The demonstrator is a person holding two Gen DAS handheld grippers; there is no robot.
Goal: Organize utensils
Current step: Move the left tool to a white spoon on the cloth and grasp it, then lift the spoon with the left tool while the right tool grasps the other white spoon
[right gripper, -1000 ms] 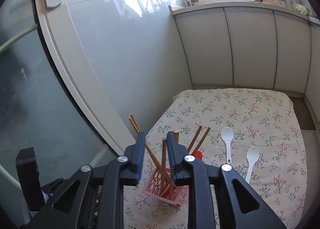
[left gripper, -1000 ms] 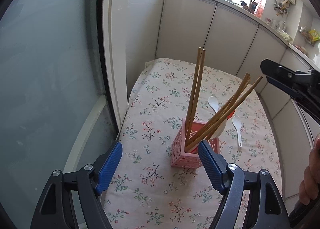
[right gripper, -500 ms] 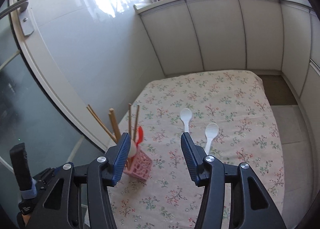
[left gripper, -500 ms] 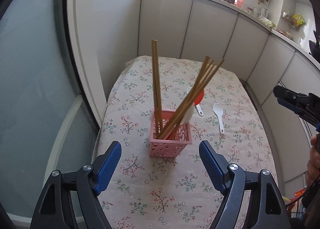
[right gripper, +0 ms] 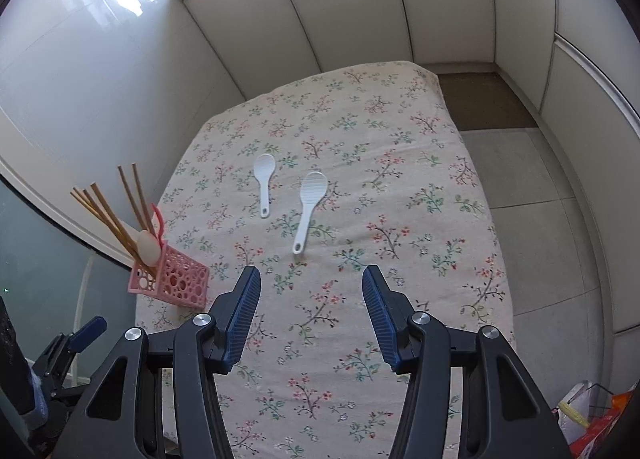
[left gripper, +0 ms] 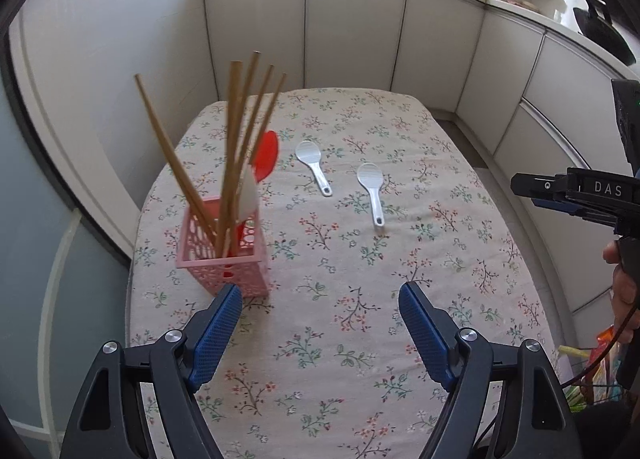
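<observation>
A pink perforated basket (left gripper: 224, 255) stands near the table's left edge. It holds several wooden chopsticks (left gripper: 240, 131), a red spoon (left gripper: 266, 155) and a white spoon (left gripper: 248, 195). Two white rice spoons (left gripper: 314, 167) (left gripper: 372, 191) lie flat on the flowered cloth, handles toward me. My left gripper (left gripper: 320, 315) is open and empty, its left finger just in front of the basket. My right gripper (right gripper: 312, 291) is open and empty above the cloth, short of the nearer white spoon (right gripper: 308, 207). The other spoon (right gripper: 265, 183) and the basket (right gripper: 172, 279) lie to its left.
The flowered tablecloth (left gripper: 360, 359) covers a small table boxed in by white cabinet fronts (left gripper: 352, 27) behind and a glass door (left gripper: 36, 219) on the left. Tiled floor (right gripper: 540, 187) and coloured bags (right gripper: 588, 415) lie to the right. A hand (left gripper: 624, 291) holds the right gripper.
Both views have swung right: the basket has slid to the left of each. The right gripper's jaws, narrow around the chopsticks a second ago, have come away and widened.
</observation>
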